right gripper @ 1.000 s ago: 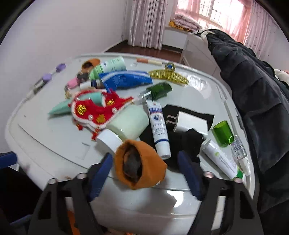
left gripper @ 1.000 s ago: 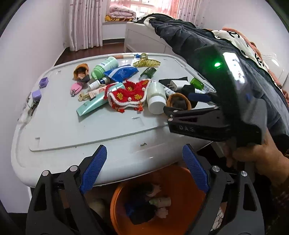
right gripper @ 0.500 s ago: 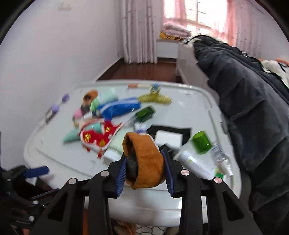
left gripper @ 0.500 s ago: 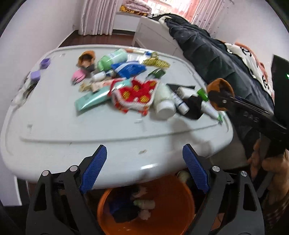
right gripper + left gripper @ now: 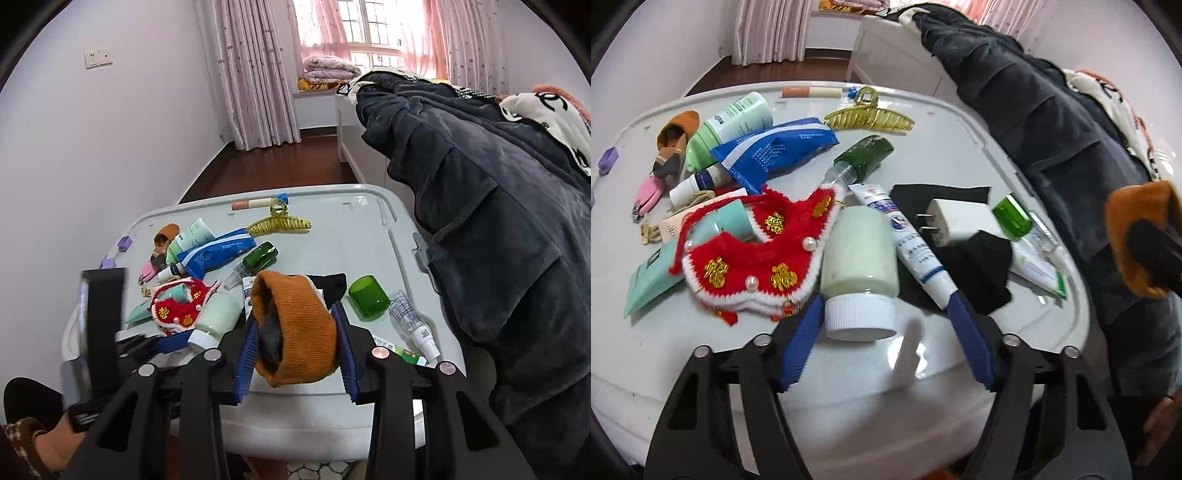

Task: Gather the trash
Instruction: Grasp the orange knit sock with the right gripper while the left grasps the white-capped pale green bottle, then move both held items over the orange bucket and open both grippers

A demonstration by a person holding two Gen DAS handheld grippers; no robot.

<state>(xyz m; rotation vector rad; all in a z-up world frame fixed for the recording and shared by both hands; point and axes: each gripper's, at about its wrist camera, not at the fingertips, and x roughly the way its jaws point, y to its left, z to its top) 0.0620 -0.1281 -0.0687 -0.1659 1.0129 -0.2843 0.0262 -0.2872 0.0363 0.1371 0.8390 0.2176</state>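
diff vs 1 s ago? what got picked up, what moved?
The right claw closed on the orange knitted sock roll and lifted it off the white plastic lid. The left claw moved in over the lid from above the bucket and is closing around the white-capped pale green bottle, pads not yet touching. The remaining clutter is unmoved.

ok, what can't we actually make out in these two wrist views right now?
- Trash bin: in neither view; the white lid and the claws fill the lower edges.
- Orange sock: its lower part sits behind the right claw; the left view cuts it at the right edge.
- Left claw, closing: whether a pad touches the white-capped bottle is unclear.
- Left claw body: motion-blurred in the right view.
- Tube labels: too small.
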